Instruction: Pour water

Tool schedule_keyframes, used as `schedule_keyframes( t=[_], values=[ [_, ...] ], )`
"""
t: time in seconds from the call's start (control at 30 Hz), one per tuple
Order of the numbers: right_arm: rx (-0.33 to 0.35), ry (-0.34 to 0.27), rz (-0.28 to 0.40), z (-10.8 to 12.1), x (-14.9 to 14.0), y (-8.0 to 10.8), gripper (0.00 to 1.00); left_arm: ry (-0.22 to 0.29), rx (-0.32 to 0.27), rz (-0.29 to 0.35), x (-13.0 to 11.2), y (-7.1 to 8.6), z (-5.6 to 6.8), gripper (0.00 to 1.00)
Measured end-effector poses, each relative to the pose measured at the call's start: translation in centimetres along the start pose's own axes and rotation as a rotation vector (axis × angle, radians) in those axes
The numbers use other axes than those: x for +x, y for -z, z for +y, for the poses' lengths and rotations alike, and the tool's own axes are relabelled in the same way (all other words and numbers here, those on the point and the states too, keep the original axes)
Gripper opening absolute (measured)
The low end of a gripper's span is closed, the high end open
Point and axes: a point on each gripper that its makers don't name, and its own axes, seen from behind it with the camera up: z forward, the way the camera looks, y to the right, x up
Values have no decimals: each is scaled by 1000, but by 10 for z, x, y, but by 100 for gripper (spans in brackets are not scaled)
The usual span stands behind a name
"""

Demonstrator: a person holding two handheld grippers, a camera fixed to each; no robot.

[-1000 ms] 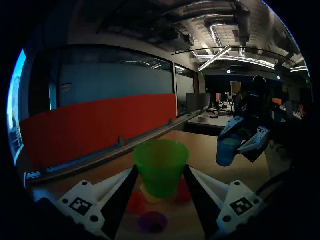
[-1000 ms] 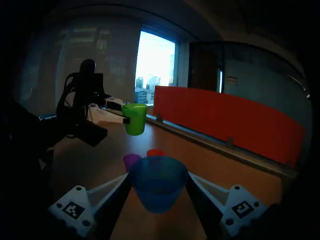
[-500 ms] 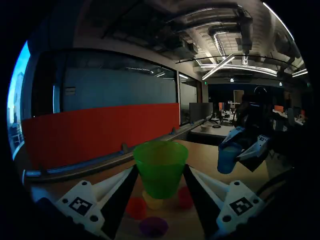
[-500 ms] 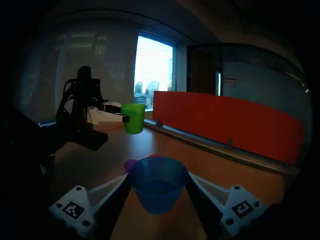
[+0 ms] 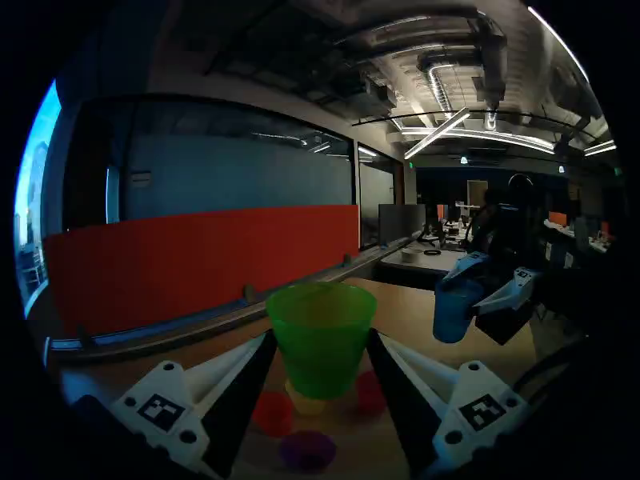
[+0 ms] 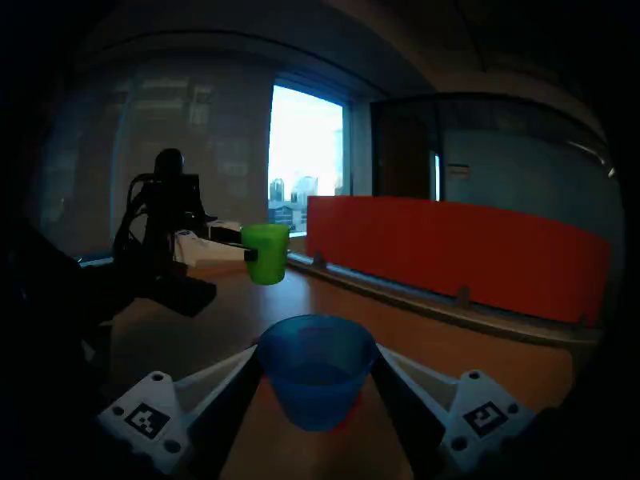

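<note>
Green cup (image 5: pixel 322 336) and blue cup (image 6: pixel 317 372) held upright, well apart.

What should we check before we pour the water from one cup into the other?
1. Left gripper holds the green cup: ok, both fingers press its sides.
2. Right gripper holds the blue cup: ok, both fingers press its sides.
3. Cups upright: ok, both rims look level.
4. Water in the blue cup: cannot tell, the inside is too dark.
5. Cups close enough to pour: not ok, they are held well apart above the table.
</note>
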Motion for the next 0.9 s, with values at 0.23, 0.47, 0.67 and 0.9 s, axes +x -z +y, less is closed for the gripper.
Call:
schedule_keyframes(
  t=[0.23,0.47,0.67,0.9],
  values=[
    [8,-19,41,-1,10,-6,92,-2,2,-4,-2,3,-2,82],
    [12,-13,45,-4,14,-10,92,-6,5,-6,-4,5,-2,82],
    [18,-2,49,-4,20,-14,92,0,5,-7,-9,7,-3,82],
    [26,30,55,-4,32,-21,92,-4,7,-17,-20,11,-1,82]
  ],
)
